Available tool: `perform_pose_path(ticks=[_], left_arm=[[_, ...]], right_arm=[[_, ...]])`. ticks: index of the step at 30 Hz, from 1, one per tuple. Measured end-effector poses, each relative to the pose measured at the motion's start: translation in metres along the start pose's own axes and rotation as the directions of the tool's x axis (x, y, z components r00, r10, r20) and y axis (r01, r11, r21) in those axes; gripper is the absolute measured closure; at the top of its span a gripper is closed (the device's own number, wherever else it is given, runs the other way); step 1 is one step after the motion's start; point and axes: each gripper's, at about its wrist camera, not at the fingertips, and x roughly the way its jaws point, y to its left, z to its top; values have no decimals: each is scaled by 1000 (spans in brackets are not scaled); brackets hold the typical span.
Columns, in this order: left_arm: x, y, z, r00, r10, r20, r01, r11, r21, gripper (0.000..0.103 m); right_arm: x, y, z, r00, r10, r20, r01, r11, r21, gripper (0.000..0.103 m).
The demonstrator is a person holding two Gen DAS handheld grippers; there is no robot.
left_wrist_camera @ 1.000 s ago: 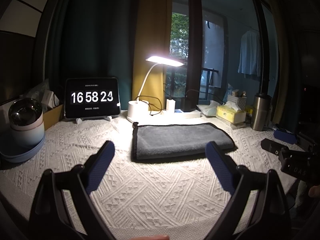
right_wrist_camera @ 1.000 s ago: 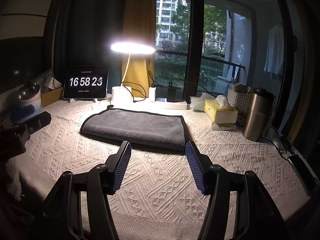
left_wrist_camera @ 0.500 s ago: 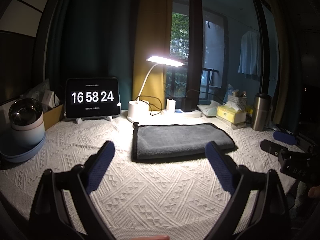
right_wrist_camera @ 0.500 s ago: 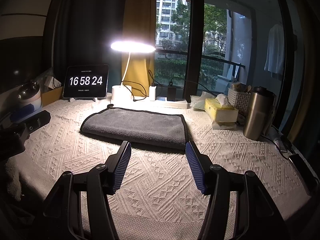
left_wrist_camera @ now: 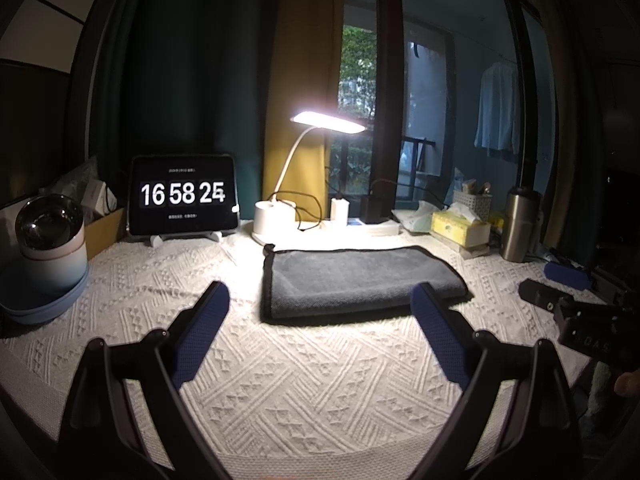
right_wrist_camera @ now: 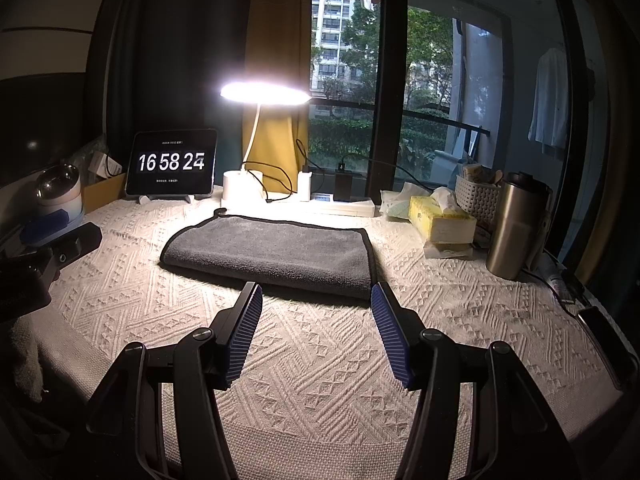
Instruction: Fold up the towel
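A dark grey towel lies folded flat on the white textured tablecloth, under the lamp; it also shows in the right wrist view. My left gripper is open and empty, held above the cloth just in front of the towel's near edge. My right gripper is open and empty, close to the towel's near right corner. The right gripper's body shows at the right edge of the left wrist view. The left gripper's body shows at the left of the right wrist view.
A lit desk lamp, a tablet clock and a power strip stand behind the towel. A tissue box, a steel tumbler and a basket stand at right. A bowl-topped container stands at left.
Nothing has visibly moved apart from the clock's seconds; both grippers stay open in place.
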Motion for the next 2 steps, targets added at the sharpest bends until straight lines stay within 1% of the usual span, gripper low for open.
perform_pose_path(ticks=[2], left_arm=[[-1,-1,0,1000,-5,8,5,1000,3,10]], right_arm=[[0,-1,0,1000,1,0,-1,1000,1,43]])
